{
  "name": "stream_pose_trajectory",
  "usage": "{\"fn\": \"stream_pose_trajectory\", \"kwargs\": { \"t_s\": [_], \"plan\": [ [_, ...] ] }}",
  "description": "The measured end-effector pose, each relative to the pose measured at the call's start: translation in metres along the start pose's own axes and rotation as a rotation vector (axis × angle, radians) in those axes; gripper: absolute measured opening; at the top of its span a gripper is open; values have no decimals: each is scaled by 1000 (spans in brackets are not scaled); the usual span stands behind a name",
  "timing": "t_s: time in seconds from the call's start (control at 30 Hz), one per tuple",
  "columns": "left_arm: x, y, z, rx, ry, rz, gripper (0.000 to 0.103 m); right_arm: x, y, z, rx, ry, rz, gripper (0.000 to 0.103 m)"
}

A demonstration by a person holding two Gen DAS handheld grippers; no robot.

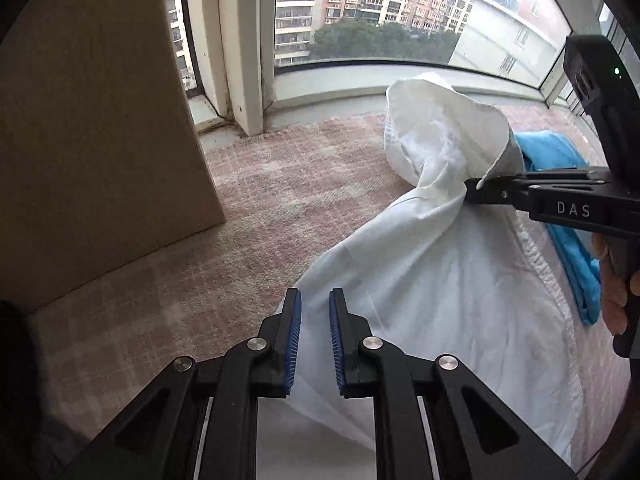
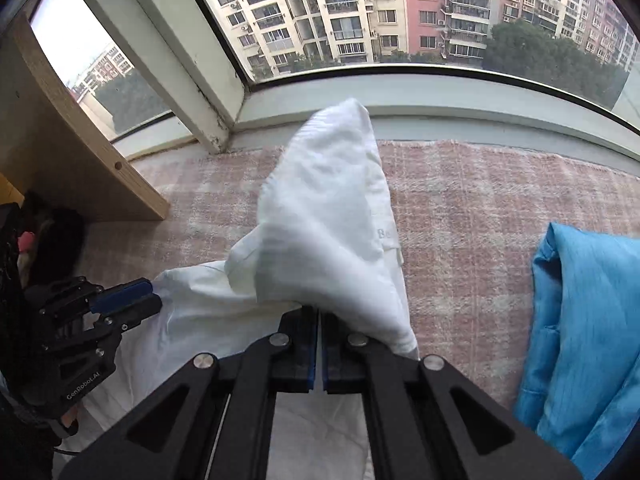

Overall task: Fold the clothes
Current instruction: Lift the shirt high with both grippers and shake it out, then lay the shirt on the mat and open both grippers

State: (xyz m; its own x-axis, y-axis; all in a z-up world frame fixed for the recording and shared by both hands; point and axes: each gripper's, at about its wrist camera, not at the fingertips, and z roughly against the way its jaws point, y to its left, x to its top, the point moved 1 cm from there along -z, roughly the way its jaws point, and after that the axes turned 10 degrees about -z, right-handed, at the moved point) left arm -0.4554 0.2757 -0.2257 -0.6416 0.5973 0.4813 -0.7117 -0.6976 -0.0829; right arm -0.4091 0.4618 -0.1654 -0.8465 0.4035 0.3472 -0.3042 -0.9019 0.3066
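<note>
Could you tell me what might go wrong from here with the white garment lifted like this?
1. The right claw pinches only a small bunch of the white garment, so it may slip out.
2. The left claw is open over the edge, holding nothing, so that side could drag.
3. The blue garment lies close by and might get caught.

Left hand-held gripper (image 1: 315, 312) parted; right hand-held gripper (image 2: 319, 316) clamped

Each fisheye looks forward, close along its own black jaws, toward the curved window (image 1: 360, 12). Both share the crumpled white cotton garment (image 1: 432, 240) ahead on pink checked carpet (image 2: 480, 208).
</note>
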Motion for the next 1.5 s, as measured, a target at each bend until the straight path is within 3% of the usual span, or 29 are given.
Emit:
{"fn": "stream_pose_trajectory", "kwargs": {
  "t_s": [0.07,0.17,0.3,0.4,0.5,0.6,0.67,0.7,0.8,0.9,0.97,1.1,1.2,1.43,1.5],
  "plan": [
    [1,-8,7,-47,-25,-10,18,-2,10,4,121,35,-11,7],
    [1,-19,-1,-24,8,-62,18,4,23,15,134,15,-4,7],
    [-11,-18,-12,6,43,-69,18,23,21,28,-49,-60,7,8],
    [-20,-17,-1,30,34,-77,17,34,-5,40,-100,-86,-67,8],
    [-34,-6,43,13,-25,-43,17,22,-10,58,59,-56,-66,8],
    [-53,10,107,24,-68,-38,20,-16,14,80,137,-26,33,10],
    [-65,21,149,57,-84,-36,26,-49,32,78,168,44,89,22],
    [-74,26,169,66,-82,-20,27,-67,40,72,167,83,108,29],
    [-119,35,214,109,-47,61,33,-111,55,44,119,182,152,29],
    [-180,34,244,156,18,149,35,-130,62,7,1,213,197,29],
    [-221,30,257,160,64,185,37,-134,62,0,-31,209,208,29],
    [-287,27,257,153,153,255,39,-133,62,18,-32,203,166,29],
    [-321,29,242,179,221,246,39,-140,70,39,-6,202,175,29],
    [-338,37,207,108,275,217,39,-164,92,53,-18,229,241,29],
    [-338,37,203,88,278,210,32,-165,94,63,-25,227,255,29]
  ]
}}
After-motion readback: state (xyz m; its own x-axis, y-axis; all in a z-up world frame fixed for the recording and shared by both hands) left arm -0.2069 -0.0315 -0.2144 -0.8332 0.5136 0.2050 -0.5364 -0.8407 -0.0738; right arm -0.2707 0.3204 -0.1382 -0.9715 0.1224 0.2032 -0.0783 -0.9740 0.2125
